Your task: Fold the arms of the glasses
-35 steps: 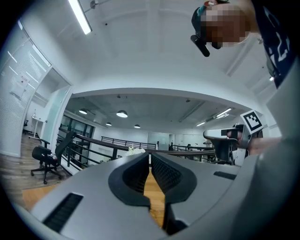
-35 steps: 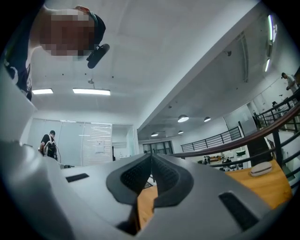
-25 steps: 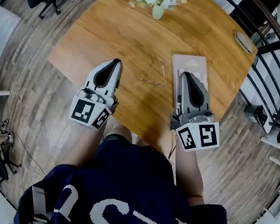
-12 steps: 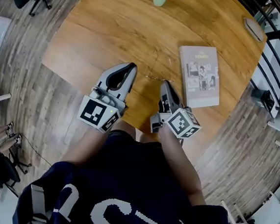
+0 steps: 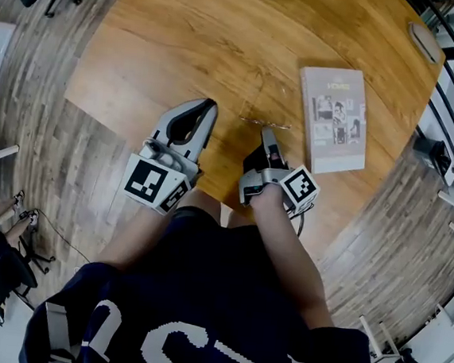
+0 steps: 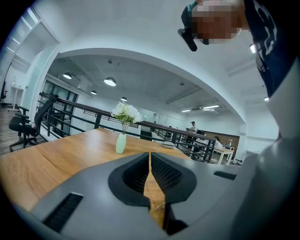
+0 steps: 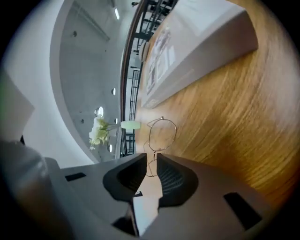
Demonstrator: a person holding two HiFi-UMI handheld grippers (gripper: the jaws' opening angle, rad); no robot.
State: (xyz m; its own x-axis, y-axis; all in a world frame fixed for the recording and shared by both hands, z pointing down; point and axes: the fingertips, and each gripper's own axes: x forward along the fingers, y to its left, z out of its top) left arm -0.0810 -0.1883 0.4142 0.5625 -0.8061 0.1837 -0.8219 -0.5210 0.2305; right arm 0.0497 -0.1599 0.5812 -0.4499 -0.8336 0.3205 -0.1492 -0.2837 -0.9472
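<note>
The glasses [image 7: 162, 132] are lying on the wooden table [image 5: 184, 45], just ahead of the right gripper [image 7: 151, 158], with a book [image 5: 334, 119] lying off to their right. The right gripper view is giving me what the head view is not: a thin gold wire frame with a rounded clear lens, and a fine strand of wire running down into the gap between the jaws. Those jaws are standing slightly apart, released, and I am not seeing them pinch the wire. In the head view the glasses are showing only as a faint glint, but that view is telling me the right gripper is rolled onto its side. The left gripper [image 6: 150, 155] is clenched on nothing, pointing across the table just left of the glasses. Below its tips I am glimpsing a bit of frame, and a vase [image 6: 121, 143] of white flowers is standing far beyond.
</note>
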